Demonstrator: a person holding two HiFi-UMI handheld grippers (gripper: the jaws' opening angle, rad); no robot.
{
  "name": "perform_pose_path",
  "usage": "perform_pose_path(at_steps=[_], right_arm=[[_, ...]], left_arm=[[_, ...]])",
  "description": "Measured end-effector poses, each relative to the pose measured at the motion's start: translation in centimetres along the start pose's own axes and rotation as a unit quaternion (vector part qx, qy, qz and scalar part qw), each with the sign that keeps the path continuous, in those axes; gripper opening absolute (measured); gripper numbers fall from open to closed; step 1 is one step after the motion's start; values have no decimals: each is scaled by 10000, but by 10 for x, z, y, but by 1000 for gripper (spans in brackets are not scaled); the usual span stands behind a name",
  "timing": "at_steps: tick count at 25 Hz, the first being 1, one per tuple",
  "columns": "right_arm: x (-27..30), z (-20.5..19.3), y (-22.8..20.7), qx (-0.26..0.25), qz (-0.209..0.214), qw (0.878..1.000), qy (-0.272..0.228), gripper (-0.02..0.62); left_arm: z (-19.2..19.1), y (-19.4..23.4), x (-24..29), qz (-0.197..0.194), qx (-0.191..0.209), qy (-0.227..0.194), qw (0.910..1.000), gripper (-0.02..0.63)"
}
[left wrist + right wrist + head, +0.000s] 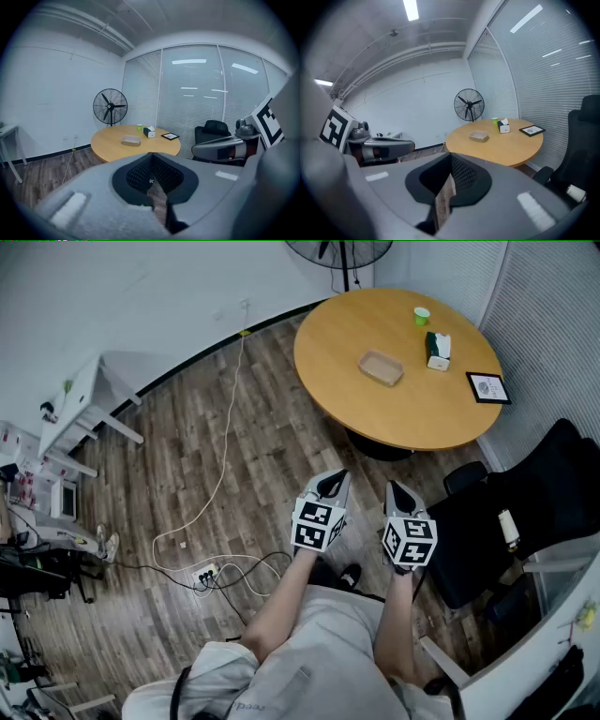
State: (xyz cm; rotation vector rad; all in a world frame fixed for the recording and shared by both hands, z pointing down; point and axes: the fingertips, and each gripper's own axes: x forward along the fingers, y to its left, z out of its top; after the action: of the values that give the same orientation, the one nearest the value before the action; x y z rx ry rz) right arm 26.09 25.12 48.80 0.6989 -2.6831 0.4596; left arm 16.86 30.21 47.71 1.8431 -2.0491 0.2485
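Observation:
Both grippers are held side by side in front of the person, above the wood floor, short of the round wooden table [328, 352]. My left gripper [334, 481] has its jaws pressed together with nothing between them; in its own view the left gripper [151, 157] points at the table [108, 140]. My right gripper [397, 489] is shut and empty too, and the right gripper [450, 160] faces the same table [506, 147]. On the table lie a shallow beige tray [381, 367], a green cup [422, 316], a tissue box [438, 351] and a black framed card [487, 387].
A black office chair [525, 512] stands close on the right. A floor fan [337, 251] is behind the table. A white cable runs across the floor to a power strip [204, 575]. A white desk [80, 404] stands against the left wall.

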Motion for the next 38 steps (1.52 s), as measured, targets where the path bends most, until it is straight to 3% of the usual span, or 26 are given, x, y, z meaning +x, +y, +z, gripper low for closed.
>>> perform_pose_path(at_steps=[14, 23, 31, 38], right_arm=[[7, 8, -5, 286, 222, 9992, -170, -2], [23, 4, -21, 176, 222, 9996, 5, 0], [61, 14, -47, 220, 109, 9997, 99, 0], [137, 34, -84, 300, -234, 9992, 121, 0]], left_arm=[[8, 6, 6, 4, -101, -5, 9999, 5], [6, 26, 24, 102, -284, 28, 9995, 5], [13, 64, 68, 132, -475, 31, 9988, 5], [30, 128, 146, -33, -534, 88, 9985, 5]])
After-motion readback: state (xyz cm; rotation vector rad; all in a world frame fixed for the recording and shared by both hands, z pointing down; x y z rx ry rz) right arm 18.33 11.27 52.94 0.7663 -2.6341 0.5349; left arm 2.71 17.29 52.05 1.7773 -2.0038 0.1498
